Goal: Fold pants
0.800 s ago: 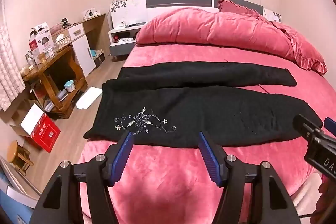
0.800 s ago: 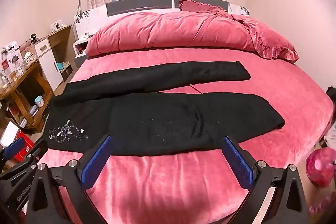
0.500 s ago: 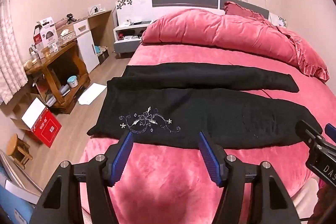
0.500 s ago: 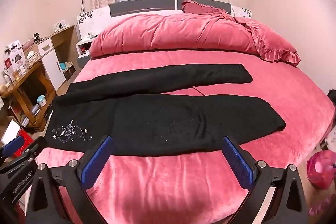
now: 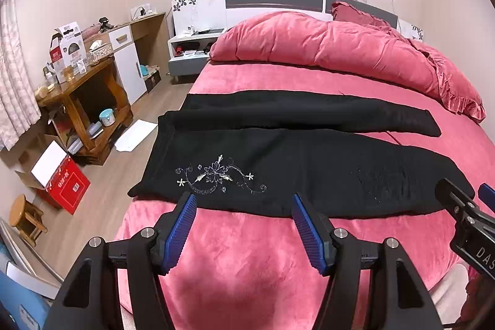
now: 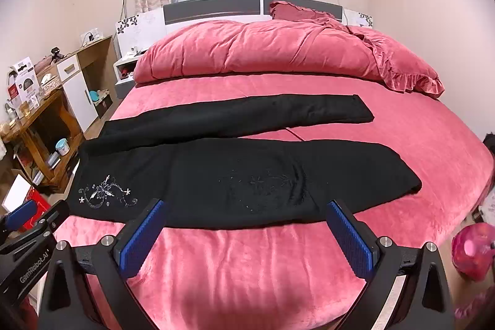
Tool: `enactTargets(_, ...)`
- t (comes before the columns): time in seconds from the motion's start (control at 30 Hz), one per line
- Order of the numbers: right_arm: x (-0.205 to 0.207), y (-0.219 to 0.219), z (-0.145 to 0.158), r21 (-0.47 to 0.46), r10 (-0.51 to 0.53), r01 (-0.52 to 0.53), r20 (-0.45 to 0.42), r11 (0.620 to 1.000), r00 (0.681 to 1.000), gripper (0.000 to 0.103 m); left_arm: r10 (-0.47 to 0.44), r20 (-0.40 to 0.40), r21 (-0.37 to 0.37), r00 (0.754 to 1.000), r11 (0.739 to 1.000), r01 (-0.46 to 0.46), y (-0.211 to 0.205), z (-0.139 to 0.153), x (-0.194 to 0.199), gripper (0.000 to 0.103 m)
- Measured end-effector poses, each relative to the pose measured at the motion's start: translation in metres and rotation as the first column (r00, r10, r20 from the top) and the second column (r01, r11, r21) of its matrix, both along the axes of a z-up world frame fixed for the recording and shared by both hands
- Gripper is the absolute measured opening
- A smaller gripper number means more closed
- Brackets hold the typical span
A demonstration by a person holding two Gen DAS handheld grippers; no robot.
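Observation:
Black pants point(image 5: 309, 169) lie flat across a pink bed point(image 5: 253, 262), waist to the left, legs spread apart and pointing right. White flower embroidery point(image 5: 216, 175) marks the near leg by the waist. The pants also show in the right wrist view point(image 6: 241, 175). My left gripper point(image 5: 243, 200) is open and empty, just in front of the near edge by the embroidery. My right gripper point(image 6: 244, 206) is open and empty, in front of the near leg's middle. Each gripper's side shows in the other's view.
A rolled pink duvet point(image 5: 324, 48) and pillows lie at the head of the bed. A wooden table point(image 5: 80, 88), a red box point(image 5: 62, 184) and a small stool point(image 5: 24, 215) stand on the floor at the left. A pink object point(image 6: 473, 249) sits on the floor at the right.
Both grippers have tilted slightly, so the pants sit a little lower in each view. The pants have not moved. Both grippers stay open.

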State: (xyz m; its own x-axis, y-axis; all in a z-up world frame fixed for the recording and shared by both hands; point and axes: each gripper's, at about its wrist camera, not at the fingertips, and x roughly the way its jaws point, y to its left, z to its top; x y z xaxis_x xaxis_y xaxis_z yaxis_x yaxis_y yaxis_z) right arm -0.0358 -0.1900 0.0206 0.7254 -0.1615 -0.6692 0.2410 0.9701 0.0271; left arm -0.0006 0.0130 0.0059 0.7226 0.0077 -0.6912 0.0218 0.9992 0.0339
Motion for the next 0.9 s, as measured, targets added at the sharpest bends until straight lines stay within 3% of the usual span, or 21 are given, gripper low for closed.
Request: enactTargets(0.9, 0.0052, -0.005, -0.0073, -0.01, -0.009, 0.009, -0.021, 1.0, 1.0, 0.103, 0.016, -0.023, 0.0, 1.0, 1.0, -0.016, 0.0066, -0.0099, 0.0042, 0.065)
